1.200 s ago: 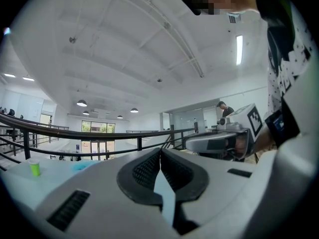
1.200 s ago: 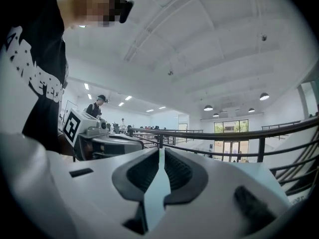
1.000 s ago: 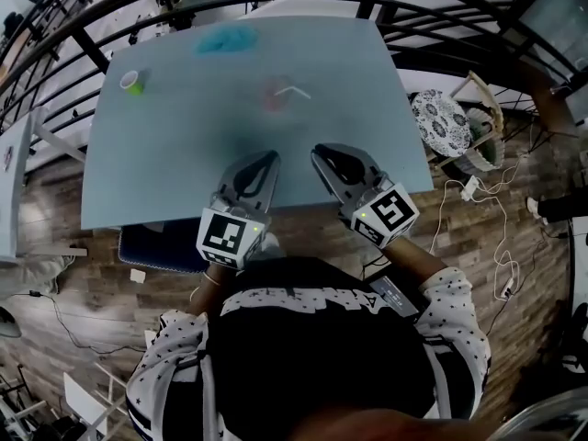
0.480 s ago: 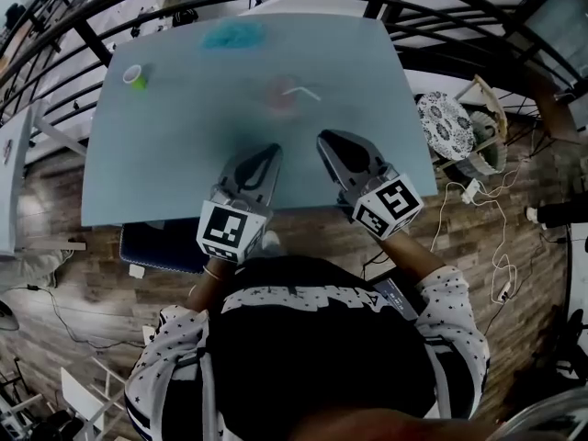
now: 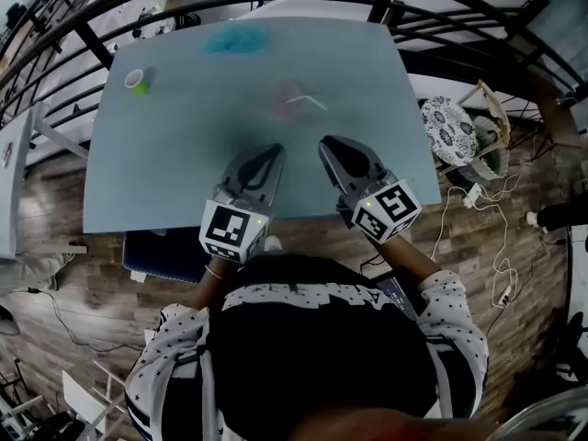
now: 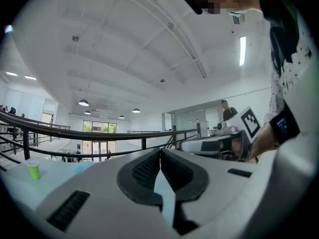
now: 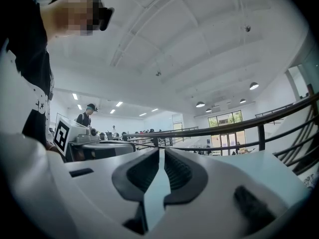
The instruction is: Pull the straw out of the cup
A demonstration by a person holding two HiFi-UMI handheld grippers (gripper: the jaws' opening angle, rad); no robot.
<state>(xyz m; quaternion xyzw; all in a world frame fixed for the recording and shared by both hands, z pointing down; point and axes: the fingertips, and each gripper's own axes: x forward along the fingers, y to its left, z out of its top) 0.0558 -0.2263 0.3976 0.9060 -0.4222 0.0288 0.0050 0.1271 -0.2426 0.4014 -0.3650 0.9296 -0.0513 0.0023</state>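
- Both claws lie low over the near part of the table, each with its jaws drawn together and nothing between them. The left gripper (image 5: 273, 152) has its ribbed dark pads meeting at the tips. The right gripper (image 5: 328, 144) shows only a thin slit between its pads.
- Neither claw touches the cup (image 5: 286, 99), which stands farther up the table, beyond the two tips and roughly between their lines.
- From the head view the cup is blurred. It looks like a small, pinkish, see-through tumbler, though I cannot be sure of the material.
- A thin white straw (image 5: 310, 103) sits in it and leans out over the rim to the right.
- Each claw is a smooth grey wedge that tapers forward. At its back end is a white cube with black square markers.
- The table (image 5: 184, 154) is a flat, matte, pale blue-green slab.
- A small bright green cup (image 5: 138, 82) stands near its far left corner, and a crumpled blue thing (image 5: 237, 38) lies by the far edge.
- A curved black metal railing (image 5: 87, 39) runs behind the table.
- Wood-plank flooring (image 5: 55, 320) lies beneath.
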